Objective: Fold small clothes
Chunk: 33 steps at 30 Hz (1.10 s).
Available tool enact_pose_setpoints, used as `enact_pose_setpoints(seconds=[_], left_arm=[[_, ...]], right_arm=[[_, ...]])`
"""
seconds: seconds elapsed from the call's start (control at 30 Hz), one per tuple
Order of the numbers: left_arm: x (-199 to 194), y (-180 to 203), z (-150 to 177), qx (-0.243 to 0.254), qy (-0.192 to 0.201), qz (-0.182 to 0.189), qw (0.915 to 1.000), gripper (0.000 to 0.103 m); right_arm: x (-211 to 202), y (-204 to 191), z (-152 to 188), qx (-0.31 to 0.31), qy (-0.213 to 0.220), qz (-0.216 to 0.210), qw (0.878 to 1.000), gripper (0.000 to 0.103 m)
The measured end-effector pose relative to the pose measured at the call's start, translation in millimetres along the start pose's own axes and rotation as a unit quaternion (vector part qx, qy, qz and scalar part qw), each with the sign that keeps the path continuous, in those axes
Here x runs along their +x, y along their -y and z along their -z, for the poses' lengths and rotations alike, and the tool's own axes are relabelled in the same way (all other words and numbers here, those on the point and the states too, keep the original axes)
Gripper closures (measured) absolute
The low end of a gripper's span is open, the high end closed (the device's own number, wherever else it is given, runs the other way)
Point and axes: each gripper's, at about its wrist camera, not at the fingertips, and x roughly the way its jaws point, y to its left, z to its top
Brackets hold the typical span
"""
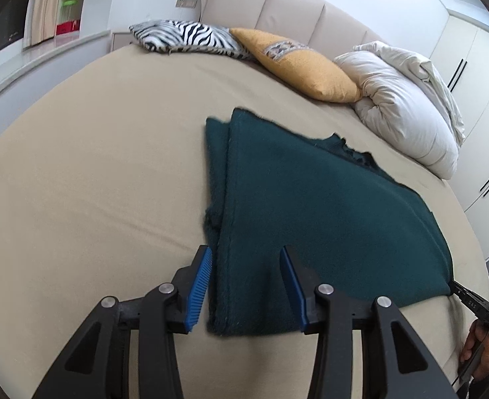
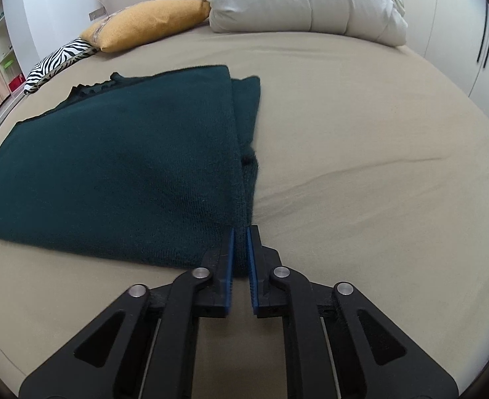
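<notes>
Bed bears sweater (folded).

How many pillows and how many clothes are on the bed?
Pillows: 3, the zebra pillow, the yellow pillow and the white pillow.
Clothes: 1, the dark green garment.
Total: 4 things.

My left hand-held gripper is black plastic: two angular linkage arms per side with triangular cut-outs, joined by round silver pivot bolts. Its fingers carry ribbed blue pads. My right hand-held gripper is built the same, black with blue ribbed pads and silver bolts. From the left camera its body shows a small green light.
</notes>
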Motion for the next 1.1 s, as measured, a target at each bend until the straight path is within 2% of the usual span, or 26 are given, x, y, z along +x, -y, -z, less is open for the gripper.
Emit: enact_pose_setpoints(seconds=[0.07, 0.13, 0.17, 0.23, 0.33, 0.43, 0.53, 0.6, 0.67, 0.73, 0.77, 0.8, 0.87, 0.93, 0.97, 1.03, 1.1], left_arm=[[-2.3, 7.7, -9.2, 0.014, 0.011, 0.000, 0.9998, 0.057], [1.6, 16.2, -19.7, 0.030, 0.014, -0.001, 0.9994, 0.057], [4.8, 20.4, -25.9, 0.037, 0.017, -0.001, 0.9992, 0.057], [12.4, 31.1, -40.2, 0.048, 0.022, 0.000, 0.9986, 0.057], [30.7, 49.2, -60.3, 0.070, 0.026, -0.007, 0.9972, 0.057], [56.0, 61.6, -75.6, 0.080, 0.019, -0.007, 0.9966, 0.057], [78.0, 66.6, -84.7, 0.079, 0.009, -0.008, 0.9968, 0.057], [98.0, 63.2, -84.1, 0.082, -0.012, -0.015, 0.9964, 0.057], [112.5, 53.0, -79.5, 0.081, -0.025, -0.015, 0.9963, 0.057], [110.3, 45.4, -74.7, 0.082, -0.008, 0.004, 0.9966, 0.057], [110.2, 43.2, -73.9, 0.083, -0.006, 0.009, 0.9965, 0.057], [110.3, 41.6, -73.0, 0.085, -0.003, 0.014, 0.9963, 0.057], [112.0, 40.3, -72.3, 0.082, -0.001, 0.019, 0.9965, 0.057], [111.2, 40.4, -71.8, 0.081, -0.001, 0.019, 0.9966, 0.057], [111.2, 40.1, -72.4, 0.080, -0.001, 0.020, 0.9966, 0.057], [107.3, 40.0, -72.3, 0.078, -0.004, 0.018, 0.9968, 0.057], [100.3, 42.6, -71.7, 0.086, -0.006, 0.003, 0.9963, 0.057]], right_arm=[[-16.1, 3.8, -5.0, 0.010, 0.016, 0.018, 1.000, 0.083], [-28.5, 6.4, -13.6, 0.026, 0.034, 0.033, 0.999, 0.083], [-36.0, 5.6, -23.3, 0.036, 0.049, 0.024, 0.998, 0.083], [-40.8, -4.1, -43.9, 0.041, 0.066, -0.020, 0.997, 0.083], [-29.8, -31.4, -74.3, 0.030, 0.059, -0.099, 0.993, 0.083], [-0.2, -66.8, -103.5, 0.025, 0.036, -0.168, 0.985, 0.083], [37.7, -95.1, -124.1, 0.033, 0.012, -0.240, 0.970, 0.083], [69.0, -104.5, -131.8, 0.050, -0.012, -0.258, 0.965, 0.083], [103.4, -97.7, -130.4, 0.075, -0.035, -0.261, 0.962, 0.084], [119.1, -76.8, -126.8, 0.108, -0.022, -0.302, 0.947, 0.088], [125.8, -53.9, -122.3, 0.138, -0.012, -0.321, 0.937, 0.088], [128.8, -38.6, -119.4, 0.160, -0.006, -0.328, 0.931, 0.089], [131.9, 3.8, -116.2, 0.211, 0.021, -0.328, 0.921, 0.090], [125.3, 32.9, -111.0, 0.236, 0.043, -0.308, 0.921, 0.090], [122.4, 48.3, -108.1, 0.252, 0.050, -0.299, 0.919, 0.086], [108.3, 70.8, -102.2, 0.274, 0.052, -0.233, 0.932, 0.084], [83.7, 82.9, -94.4, 0.279, 0.060, -0.200, 0.937, 0.080]])
